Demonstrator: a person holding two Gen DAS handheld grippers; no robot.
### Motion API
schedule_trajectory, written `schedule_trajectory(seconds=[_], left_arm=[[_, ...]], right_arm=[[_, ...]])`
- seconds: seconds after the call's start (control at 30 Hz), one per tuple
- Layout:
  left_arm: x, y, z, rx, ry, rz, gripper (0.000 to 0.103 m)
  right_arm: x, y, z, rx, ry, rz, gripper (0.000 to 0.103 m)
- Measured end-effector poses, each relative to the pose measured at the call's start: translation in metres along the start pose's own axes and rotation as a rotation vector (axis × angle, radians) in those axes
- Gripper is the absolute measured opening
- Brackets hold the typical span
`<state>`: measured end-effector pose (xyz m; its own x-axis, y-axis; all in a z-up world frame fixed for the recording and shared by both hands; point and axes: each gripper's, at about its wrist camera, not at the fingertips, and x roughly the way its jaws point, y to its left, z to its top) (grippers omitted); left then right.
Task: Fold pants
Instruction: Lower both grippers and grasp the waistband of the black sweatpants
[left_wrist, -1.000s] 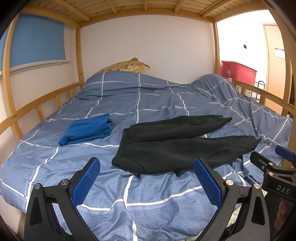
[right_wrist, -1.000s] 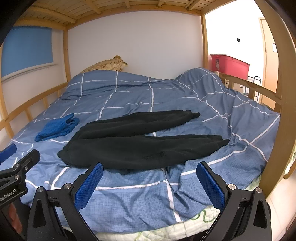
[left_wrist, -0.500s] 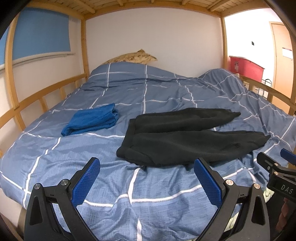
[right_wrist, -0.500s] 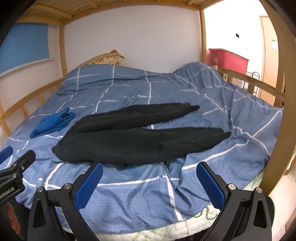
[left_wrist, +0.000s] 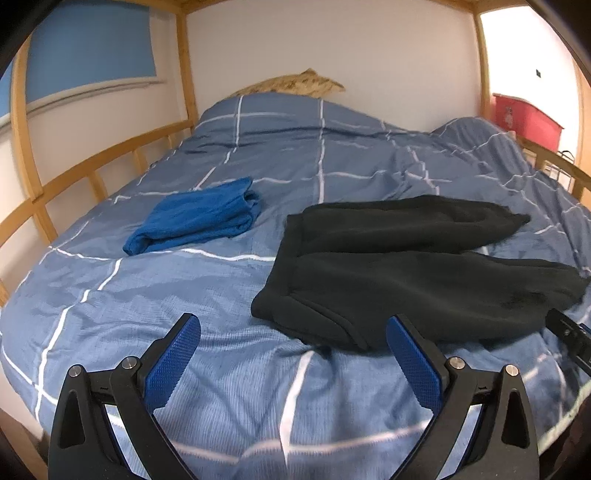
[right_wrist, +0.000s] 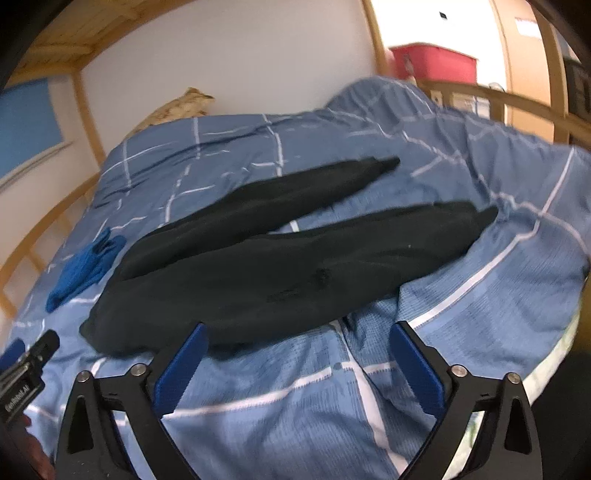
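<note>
Black pants (left_wrist: 413, 266) are lying flat on the duvet (left_wrist: 184, 295), waistband at the left, both legs splayed off to the right in a V, so nothing's folded yet. Left gripper (left_wrist: 293, 350) is spread wide and empty, just short of the waistband corner; right gripper (right_wrist: 297, 354) is also wide and holding nothing, near the front leg's edge. I'd say the move is to pinch the near waistband corner with the left and the near leg's cuff end with the right, then lay that leg over the far one. Grab only pants fabric, not the duvet. Keep clear of the blue cloth (left_wrist: 199, 218) sitting left of the pants.
</note>
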<state>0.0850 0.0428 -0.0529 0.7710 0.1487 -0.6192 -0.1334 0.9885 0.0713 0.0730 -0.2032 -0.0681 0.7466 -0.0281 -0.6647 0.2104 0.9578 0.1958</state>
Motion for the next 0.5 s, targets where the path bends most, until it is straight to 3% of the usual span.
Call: schedule_trajectory(seconds=[0.23,0.5], left_arm=[[0.042,0.005,0.003,-0.052,0.101,-0.046,0.088],[0.088,0.011,-0.006,-0.168,0.240,-0.153,0.078]], right_arm=[[0.033,-0.002,0.003,0.030,0.053,-0.001,0.086],[0.064,-0.004,0.000,0.062,0.136,0.006,0.071]])
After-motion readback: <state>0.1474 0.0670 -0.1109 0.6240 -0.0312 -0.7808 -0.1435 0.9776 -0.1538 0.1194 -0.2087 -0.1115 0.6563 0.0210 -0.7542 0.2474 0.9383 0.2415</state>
